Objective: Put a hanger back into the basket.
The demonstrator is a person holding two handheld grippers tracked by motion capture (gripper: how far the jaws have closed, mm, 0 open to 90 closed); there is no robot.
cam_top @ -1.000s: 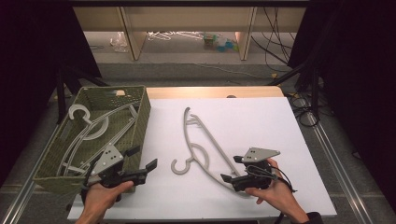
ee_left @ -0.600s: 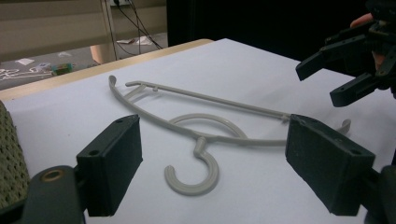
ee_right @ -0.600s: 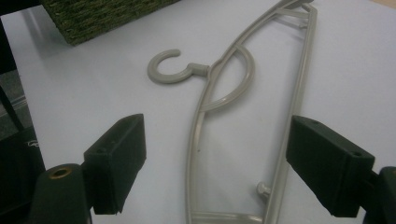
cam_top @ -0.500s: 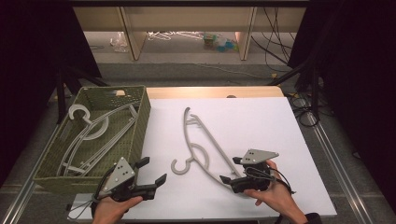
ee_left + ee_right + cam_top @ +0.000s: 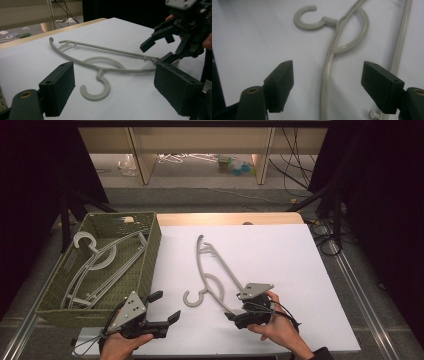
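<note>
Grey plastic hanger lying flat on the white table, running diagonally from its far tip near the middle of the sheet down toward the person's right hand, its hook curling out to the left at the near end. The right gripper sits low over the hanger's near shoulder, jaws spread wide apart with nothing pinched between them. From the right gripper view, the hanger's curved arm runs up between the two black pads, closer to the middle than to either one, and the straight bar passes just inside the right-hand pad; whether either pad touches the plastic I cannot tell. The hook lies beyond the jaws, open end turned up and to the right in that view.

The left gripper hovers at the near edge of the table, just beside the green basket, jaws also spread and holding nothing. It points toward the hanger's hook, which lies a little way ahead of it, apart from the pads; in the left gripper view the hook sits between the two pads, farther off. More grey hangers lie inside the basket.
</note>
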